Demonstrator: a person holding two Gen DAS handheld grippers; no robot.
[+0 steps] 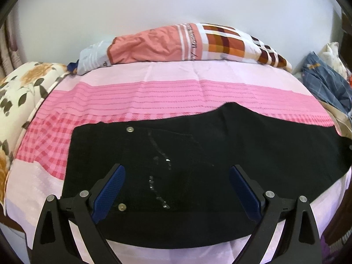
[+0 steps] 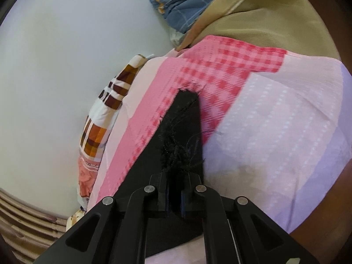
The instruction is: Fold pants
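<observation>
Black pants [image 1: 220,149] lie flat across the pink bedspread [image 1: 176,92], waist end to the left with metal buttons and sequin trim showing. My left gripper [image 1: 177,173] is open, its blue pads [image 1: 110,189] spread wide just above the pants' near waist area, holding nothing. In the right wrist view my right gripper [image 2: 175,194] is shut on the frayed hem end of the pants [image 2: 180,132], which stretch away from the jaws over the bedspread [image 2: 275,121].
A patchwork pillow [image 1: 187,44] lies along the white wall at the bed's far edge. A floral quilt [image 1: 19,92] sits at the left. Blue checked cloth [image 1: 325,81] and tan fabric [image 2: 264,17] are piled at the right.
</observation>
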